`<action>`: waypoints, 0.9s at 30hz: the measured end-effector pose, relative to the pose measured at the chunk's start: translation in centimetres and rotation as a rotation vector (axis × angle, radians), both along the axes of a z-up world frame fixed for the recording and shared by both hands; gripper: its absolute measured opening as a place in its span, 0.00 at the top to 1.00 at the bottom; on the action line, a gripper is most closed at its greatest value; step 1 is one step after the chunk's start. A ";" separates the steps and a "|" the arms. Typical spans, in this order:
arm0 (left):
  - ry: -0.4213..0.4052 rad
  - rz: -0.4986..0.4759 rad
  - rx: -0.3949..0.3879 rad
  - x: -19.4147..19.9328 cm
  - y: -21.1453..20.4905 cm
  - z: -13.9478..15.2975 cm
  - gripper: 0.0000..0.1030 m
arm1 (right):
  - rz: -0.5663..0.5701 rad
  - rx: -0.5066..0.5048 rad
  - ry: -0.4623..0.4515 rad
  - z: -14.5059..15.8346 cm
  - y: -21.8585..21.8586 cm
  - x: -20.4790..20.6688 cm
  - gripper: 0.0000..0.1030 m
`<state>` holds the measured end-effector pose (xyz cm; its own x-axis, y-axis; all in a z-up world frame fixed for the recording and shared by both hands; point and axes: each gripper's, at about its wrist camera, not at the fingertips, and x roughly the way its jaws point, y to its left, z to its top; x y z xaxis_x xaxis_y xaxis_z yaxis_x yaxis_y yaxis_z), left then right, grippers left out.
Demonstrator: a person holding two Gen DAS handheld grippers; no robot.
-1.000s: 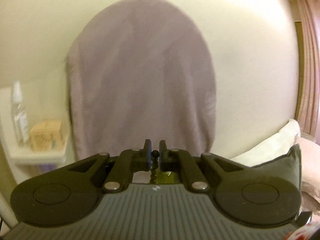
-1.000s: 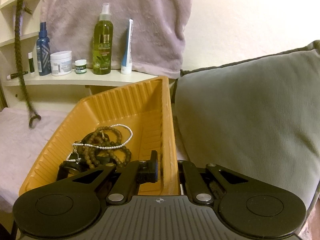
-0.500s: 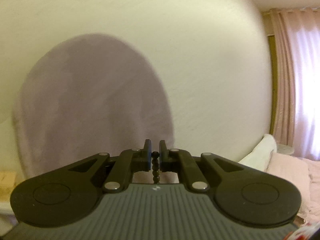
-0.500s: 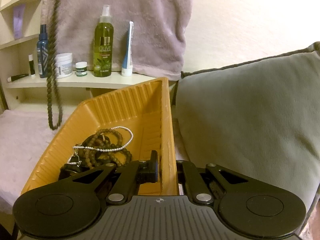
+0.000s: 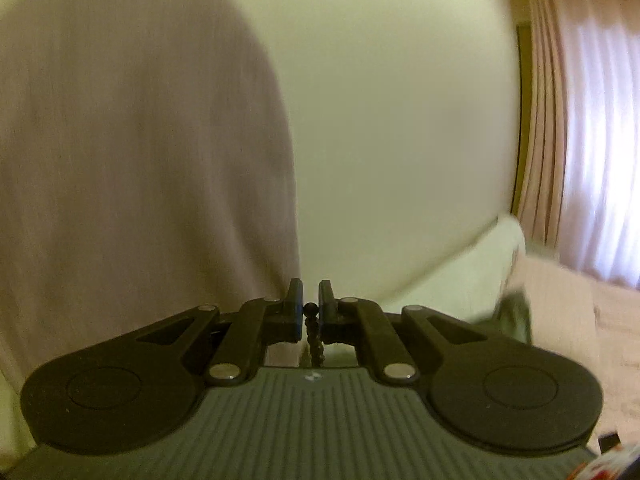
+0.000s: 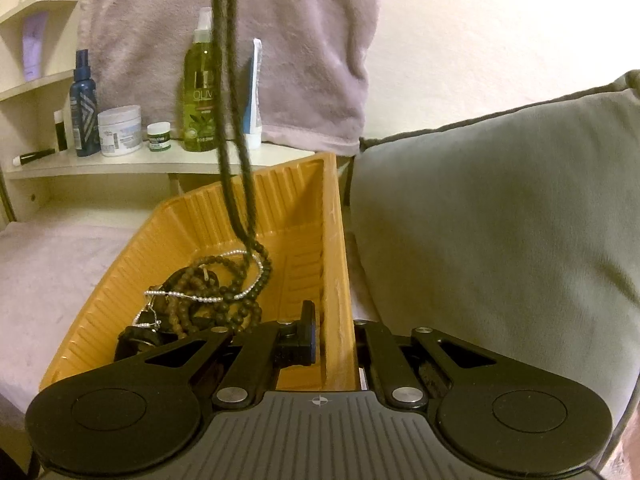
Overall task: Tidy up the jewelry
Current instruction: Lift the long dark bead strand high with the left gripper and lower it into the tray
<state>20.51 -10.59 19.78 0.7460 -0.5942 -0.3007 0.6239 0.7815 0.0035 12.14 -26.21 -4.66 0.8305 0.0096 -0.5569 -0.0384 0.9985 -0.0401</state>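
Above the orange tray [image 6: 332, 208], a long dark bead necklace [image 6: 234, 160] hangs as a doubled strand, its lowest loop touching the heap of bracelets [image 6: 208, 292] inside. The left tool [image 5: 311, 311] is pinched nearly shut on one bead at the top of the strand. The right tool [image 6: 335, 344] is clamped on the tray's right wall. The strand looks light, limp and free to swing; beads are slick, so gripping between two beads seems safest, and it may tangle with the silver chain [image 6: 208, 298].

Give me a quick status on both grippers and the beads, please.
Left gripper shut on bead strand, hanging into tray. Right gripper clamped on tray wall. Nothing in the way.
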 end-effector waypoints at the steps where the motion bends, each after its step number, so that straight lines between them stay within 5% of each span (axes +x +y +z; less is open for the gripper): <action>1: 0.031 0.005 0.015 0.6 -0.1 -1.4 0.94 | -0.001 0.001 0.001 0.0 0.0 0.0 0.95; 14: 0.323 -0.003 0.114 3.8 -0.3 -13.2 0.94 | 0.000 0.001 0.007 -0.3 0.0 0.2 0.95; 27: 0.421 0.016 0.161 3.9 -0.2 -16.9 0.93 | 0.003 -0.004 -0.005 0.1 0.1 -0.4 0.95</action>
<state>24.44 -10.79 2.86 0.5477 -0.5039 -0.6679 0.5844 0.8017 -0.1256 11.73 -26.09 -4.58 0.8332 0.0098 -0.5529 -0.0415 0.9981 -0.0448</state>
